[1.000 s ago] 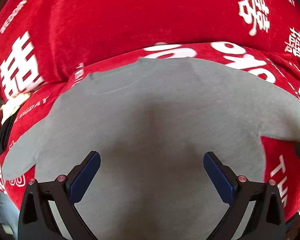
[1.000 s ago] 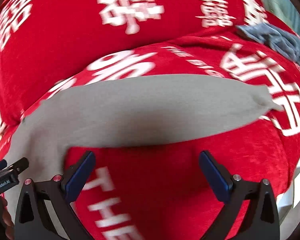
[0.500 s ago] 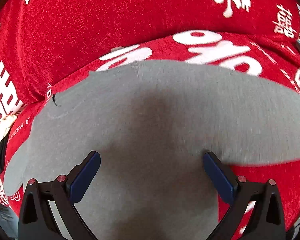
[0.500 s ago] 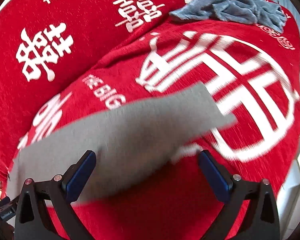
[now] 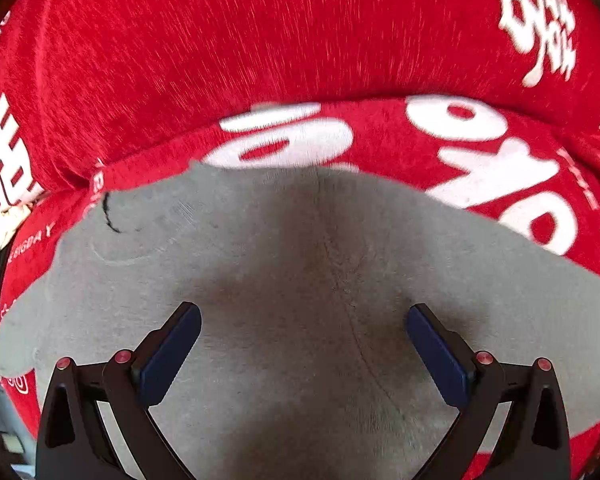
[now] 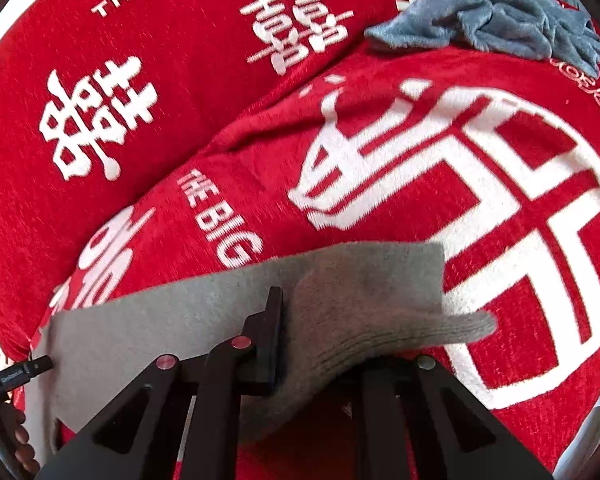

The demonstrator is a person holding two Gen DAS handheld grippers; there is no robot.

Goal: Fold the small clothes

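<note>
A grey garment (image 5: 300, 280) lies spread on a red cover with white characters. My left gripper (image 5: 303, 344) is open, its blue pads hovering over the garment's middle. In the right wrist view the same grey garment (image 6: 204, 312) shows a leg end with a ribbed cuff. My right gripper (image 6: 296, 320) is shut on that end, the cloth bunched over its right finger, which is hidden. The tip of the left gripper (image 6: 20, 372) shows at the far left edge of the garment.
The red cover (image 6: 500, 200) drapes a seat and backrest (image 5: 260, 40). A crumpled blue-grey cloth (image 6: 500, 28) lies at the far right of the seat. The seat's right edge drops off at the frame's lower right.
My right gripper has swung right along the garment and closed on its leg end. My left gripper has stayed open and shifted slightly over the garment.
</note>
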